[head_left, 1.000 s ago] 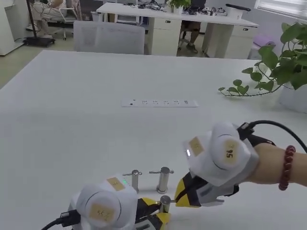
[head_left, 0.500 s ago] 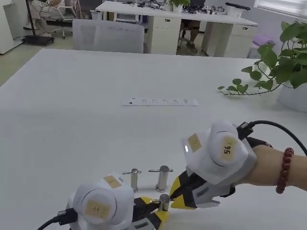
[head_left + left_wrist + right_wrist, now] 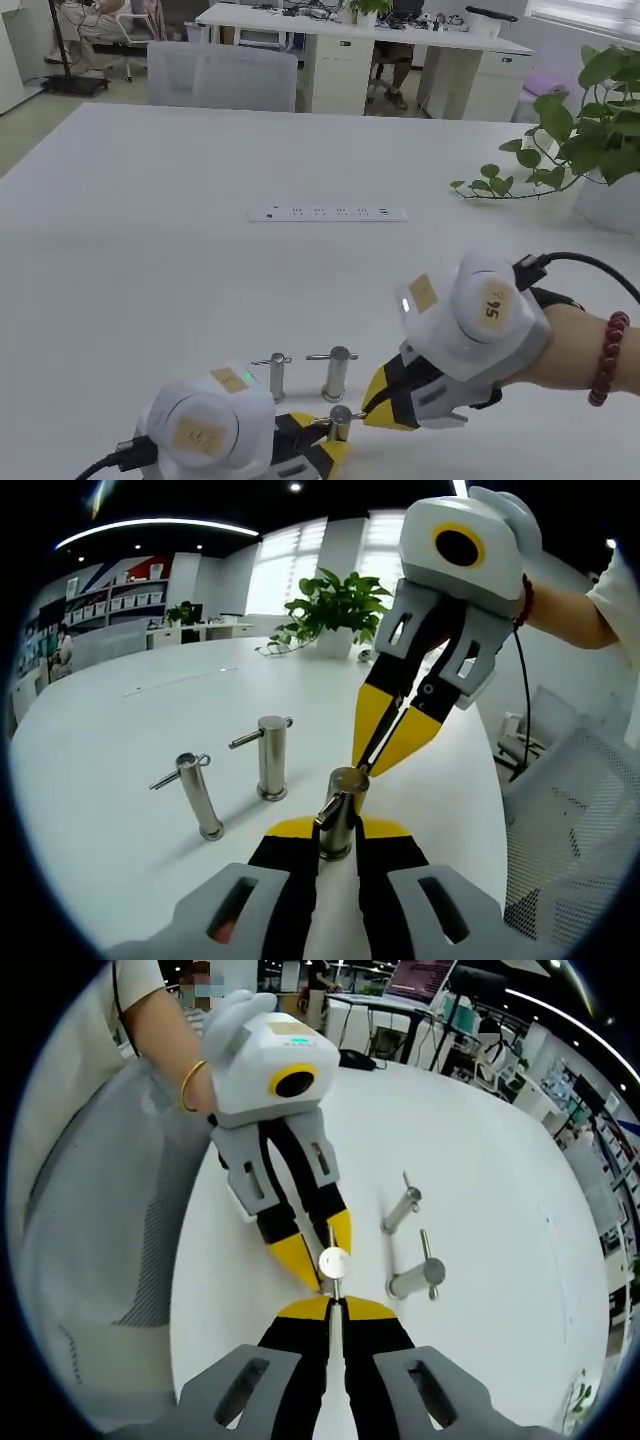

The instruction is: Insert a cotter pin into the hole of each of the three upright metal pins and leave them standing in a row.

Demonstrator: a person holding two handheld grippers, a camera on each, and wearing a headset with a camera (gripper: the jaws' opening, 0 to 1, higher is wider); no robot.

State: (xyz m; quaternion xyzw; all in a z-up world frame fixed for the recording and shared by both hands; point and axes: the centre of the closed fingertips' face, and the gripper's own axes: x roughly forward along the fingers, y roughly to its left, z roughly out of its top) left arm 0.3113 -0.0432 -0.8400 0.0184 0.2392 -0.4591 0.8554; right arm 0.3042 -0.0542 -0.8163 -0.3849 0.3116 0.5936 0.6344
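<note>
Steel cotter (image 3: 336,1288) hardly moved: right gripper (image 3: 337,1304) stays pinched on it, left gripper (image 3: 338,832) clamps third pin (image 3: 341,788); last insertion nearly done.

Shiny metal pins (image 3: 271,755), smooth matt white table (image 3: 200,180)

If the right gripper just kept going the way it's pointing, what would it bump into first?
Almost surely the nearest metal pin, right at the end of the cotter pin it pinches; the left gripper holds that pin upright.
</note>
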